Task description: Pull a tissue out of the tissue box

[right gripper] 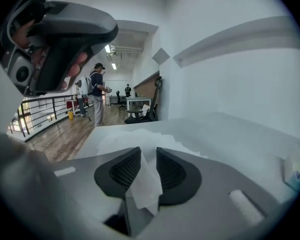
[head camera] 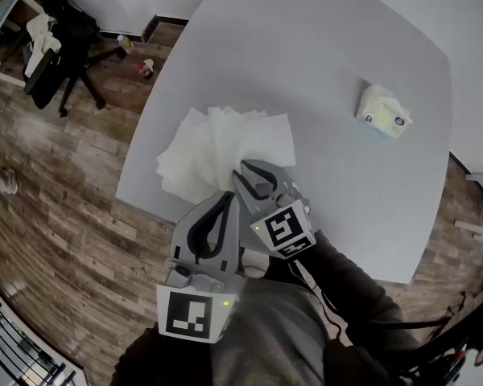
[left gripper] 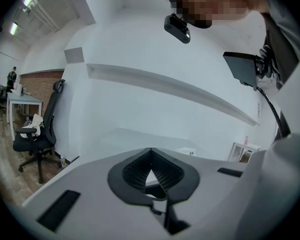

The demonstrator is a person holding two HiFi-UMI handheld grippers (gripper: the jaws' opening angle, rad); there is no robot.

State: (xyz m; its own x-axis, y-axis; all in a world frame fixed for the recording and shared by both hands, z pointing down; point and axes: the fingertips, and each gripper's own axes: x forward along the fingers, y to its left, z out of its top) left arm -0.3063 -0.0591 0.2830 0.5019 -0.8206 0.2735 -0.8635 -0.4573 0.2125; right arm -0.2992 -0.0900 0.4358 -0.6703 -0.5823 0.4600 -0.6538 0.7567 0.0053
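Tissue (right gripper: 145,181) stands as a loose white sheet in the gap of the right gripper (right gripper: 148,151). The two ribbed pads are spread a little, and the sheet leans on the left-hand pad without being squeezed, its lower corner drooping back toward the gripper body. Beside it on its left and set a little further back, the left gripper (left gripper: 150,150) has its jaws pressed together at the tips, with only a small triangular gap behind them and nothing in it. Just ahead of and below the right gripper's tips lies a heap of tissues (head camera: 217,147), flat sheets fanned over one another near the edge of the pale table (head camera: 322,55); the head view shows the tips over the heap's near side. Well ahead of those jaws and off to their right, far apart from the heap, the tissue box (head camera: 382,111) sits on the table with pale tissue showing at its top. Past the table edge, ahead and to the left of both grippers, wooden floor (head camera: 56,215) runs to a black office chair (head camera: 64,51) with something pale draped on it.
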